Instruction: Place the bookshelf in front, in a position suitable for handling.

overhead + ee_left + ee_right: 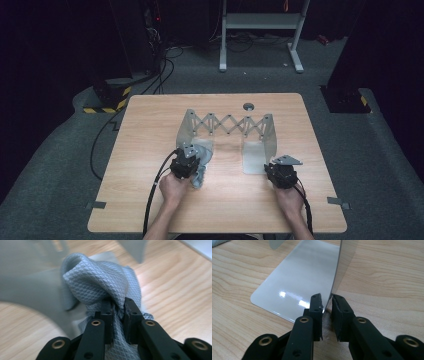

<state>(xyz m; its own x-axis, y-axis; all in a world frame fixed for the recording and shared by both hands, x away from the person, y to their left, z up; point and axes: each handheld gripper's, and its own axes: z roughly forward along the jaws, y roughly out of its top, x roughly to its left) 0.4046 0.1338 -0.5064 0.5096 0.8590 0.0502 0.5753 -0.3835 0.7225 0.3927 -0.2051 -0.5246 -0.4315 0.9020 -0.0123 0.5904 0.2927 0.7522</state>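
A grey metal folding rack [227,123] stands on the wooden table [150,150], its scissor lattice stretched between two end plates. My left gripper [196,162] is by the left end plate, shut on a grey quilted cloth [202,175]. In the left gripper view the cloth [97,277] bunches up above the jaws of the left gripper [118,306], pinched between them. My right gripper [274,167] is at the right end plate. In the right gripper view the jaws of the right gripper [326,302] are shut on the near edge of the upright plate [344,260], beside its flat foot [299,282].
A small grey round disc [248,106] sits in the table's far edge behind the rack. The blurred left end plate [25,287] lies close to the left of the cloth. Cables trail from both grippers off the near edge.
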